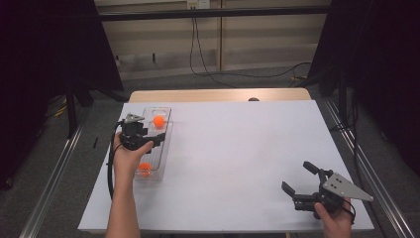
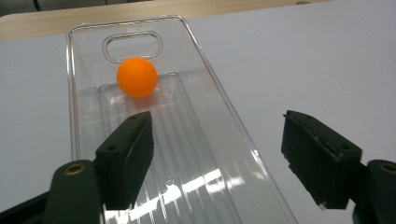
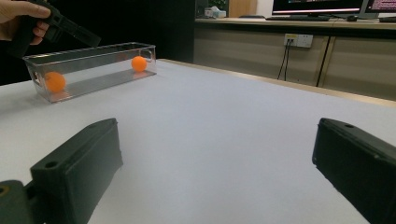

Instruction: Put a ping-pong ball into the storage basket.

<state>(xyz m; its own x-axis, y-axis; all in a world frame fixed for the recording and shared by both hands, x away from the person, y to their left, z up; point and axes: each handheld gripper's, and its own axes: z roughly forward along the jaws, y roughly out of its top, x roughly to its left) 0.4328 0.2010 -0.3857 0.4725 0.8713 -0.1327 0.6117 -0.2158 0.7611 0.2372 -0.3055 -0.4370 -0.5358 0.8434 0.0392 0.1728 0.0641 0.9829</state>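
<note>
Covering the table [image 1: 237, 163], white sheet meets grey floor [image 1: 59, 163].

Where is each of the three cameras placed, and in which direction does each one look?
High view: above the person's side, facing forward and down on the table; both forearms, left gripper, right gripper.
Left gripper view: rides the left gripper, looks down along its open jaws into the clear bin at an orange ball.
Right gripper view: rides the right gripper, low, looks level across the table.
Shared: all three show the bin and that ball.
</note>
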